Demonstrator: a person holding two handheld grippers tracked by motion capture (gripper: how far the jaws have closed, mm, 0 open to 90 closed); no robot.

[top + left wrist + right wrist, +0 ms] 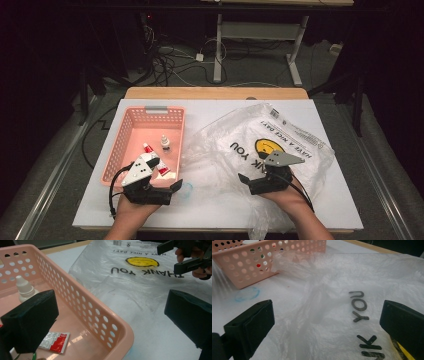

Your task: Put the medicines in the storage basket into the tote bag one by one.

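From the high view, a pink plastic basket with round holes [131,131] is set on the white table [220,207] at about 9 o'clock. A small white dropper bottle [165,144] and a red and white tube [149,148] are kept inside it, likely so they can be picked out one by one. A thin see-through plastic bag with a yellow smiley face and black letters [260,140] is spread flat at about 3 o'clock, just beside the basket, likely so things can be put into it. The left tool [176,187] is held near the basket's near corner. The right tool [243,178] is held over the near part of the bag.

In the left gripper view, the jaws are seen wide apart with nothing between them. The basket rim [117,328] is below them and is not touched. The bottle [25,290] stands upright at 10 o'clock, and a flat red and white packet [55,341] lies at 7 o'clock.

In the right gripper view, the jaws are spread wide too, and nothing is gripped. The crinkled bag [329,302] lies under them. It cannot be told whether it is touched. The basket [262,262] is seen at 11 o'clock.
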